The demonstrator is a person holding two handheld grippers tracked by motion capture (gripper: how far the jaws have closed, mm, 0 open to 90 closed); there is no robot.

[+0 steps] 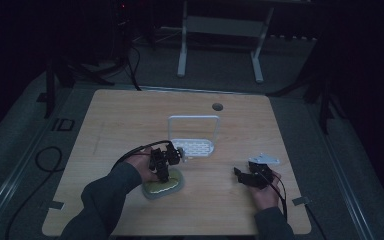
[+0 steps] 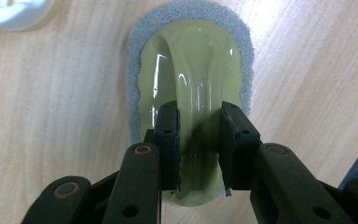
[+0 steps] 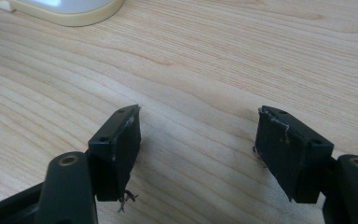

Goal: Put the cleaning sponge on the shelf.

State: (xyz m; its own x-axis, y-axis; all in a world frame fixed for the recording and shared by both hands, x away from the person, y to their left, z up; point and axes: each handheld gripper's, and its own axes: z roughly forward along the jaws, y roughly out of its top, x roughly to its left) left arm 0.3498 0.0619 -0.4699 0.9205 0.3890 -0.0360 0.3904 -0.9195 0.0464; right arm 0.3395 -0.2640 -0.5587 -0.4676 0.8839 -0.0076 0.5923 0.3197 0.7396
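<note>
A scrubbing pad (image 2: 191, 70) lies flat on the wooden table (image 1: 130, 125); it has a glossy yellow-green plastic grip on top and a grey foam rim. In the high view the scrubbing pad (image 1: 172, 187) sits near the table's front, left of centre. My left gripper (image 2: 199, 140) points straight down on it, and its two black pads sit against the sides of the raised middle ridge of the grip. From above, the left gripper (image 1: 162, 172) covers part of the pad. My right gripper (image 3: 198, 140) stands open over bare wood, nothing between its fingers. In the high view the right gripper (image 1: 245, 172) is at the front right.
A white drainer tray with an upright wire frame (image 1: 193, 135) stands just behind the pad, mid-table. Its pale edge (image 2: 14, 11) shows in the left gripper view, and its cream rim (image 3: 60, 9) shows far off in the right gripper view. A round cable hole (image 1: 217, 106) is near the far edge.
</note>
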